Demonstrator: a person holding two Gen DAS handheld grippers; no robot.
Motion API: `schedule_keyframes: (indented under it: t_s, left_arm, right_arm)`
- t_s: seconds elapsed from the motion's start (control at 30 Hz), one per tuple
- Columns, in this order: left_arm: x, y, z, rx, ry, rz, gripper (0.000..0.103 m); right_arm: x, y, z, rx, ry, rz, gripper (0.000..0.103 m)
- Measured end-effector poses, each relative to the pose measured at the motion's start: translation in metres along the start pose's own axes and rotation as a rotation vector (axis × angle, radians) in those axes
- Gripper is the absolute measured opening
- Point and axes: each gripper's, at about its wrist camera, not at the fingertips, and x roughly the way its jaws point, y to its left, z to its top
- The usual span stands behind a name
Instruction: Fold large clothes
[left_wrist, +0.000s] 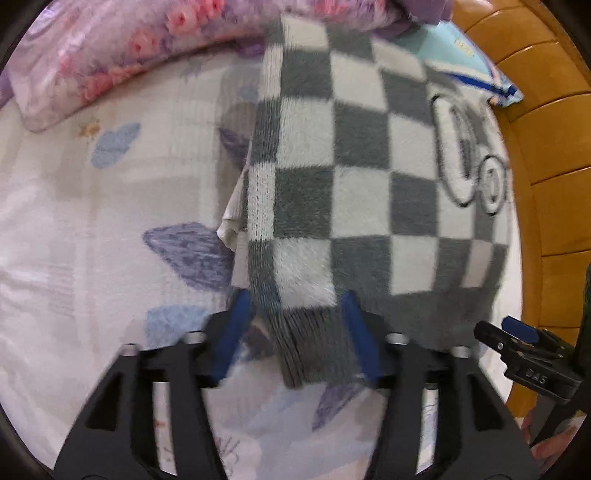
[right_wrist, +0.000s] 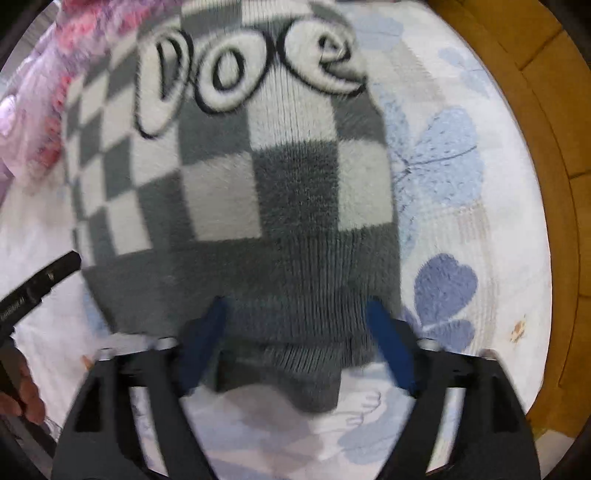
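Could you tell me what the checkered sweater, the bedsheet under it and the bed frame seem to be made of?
Checkered sweater: a soft, fuzzy knit, probably wool or acrylic; brushed pile on the squares, ribbed rows at the grey hem.
Bedsheet: thin woven fabric, likely cotton, matte, with printed blue leaves and light creases.
Bed frame: looks like varnished wood, orange-brown with a slight sheen and panel seams.

Bed sheet (left_wrist: 74, 229), white with blue and purple leaf prints, covers the mattress. Floral pink-purple pillow (left_wrist: 110, 55) at the far edge. Orange-brown wooden bed frame (left_wrist: 546, 147) curves along the side. Light soft, even.
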Motion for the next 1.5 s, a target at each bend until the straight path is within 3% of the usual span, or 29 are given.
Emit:
schedule_keyframes:
  t_s: [0.07,0.27,0.4,0.43,0.57,0.73,1.03,1.23,1.5]
  left_arm:
    - [-0.022,-0.004,-0.008,0.003,-0.015,0.014,0.066]
    - [-0.080,-0.016,-0.038,0.024,-0.042,0.121,0.068]
    - [-0.125,-0.014,-0.060,0.019,-0.086,0.181,0.075]
    - [-0.139,-0.012,-0.068,0.010,-0.094,0.177,0.075]
    - [-0.180,-0.010,-0.095,0.015,-0.151,0.197,0.077]
    - [-0.227,-0.001,-0.124,0.035,-0.213,0.201,0.077]
    - [-0.316,0.038,-0.164,0.225,-0.357,0.097,0.077]
    - [-0.396,0.075,-0.197,0.405,-0.488,0.039,0.090]
    - [-0.465,0.114,-0.233,0.438,-0.636,0.026,0.093]
  right_arm:
    - [-0.021,0.000,-0.007,0.000,-0.040,0.010,0.092]
    - [-0.076,0.003,-0.026,0.007,-0.120,0.056,0.092]
    - [-0.122,0.014,-0.047,-0.016,-0.205,0.067,0.092]
    - [-0.130,0.017,-0.041,-0.027,-0.219,0.071,0.092]
    - [-0.166,0.036,-0.074,-0.060,-0.302,0.072,0.095]
    - [-0.191,0.054,-0.112,-0.032,-0.337,0.060,0.095]
    - [-0.249,0.113,-0.186,0.079,-0.468,0.027,0.095]
    - [-0.299,0.176,-0.248,0.175,-0.589,-0.019,0.095]
    - [-0.345,0.242,-0.308,0.216,-0.698,-0.047,0.095]
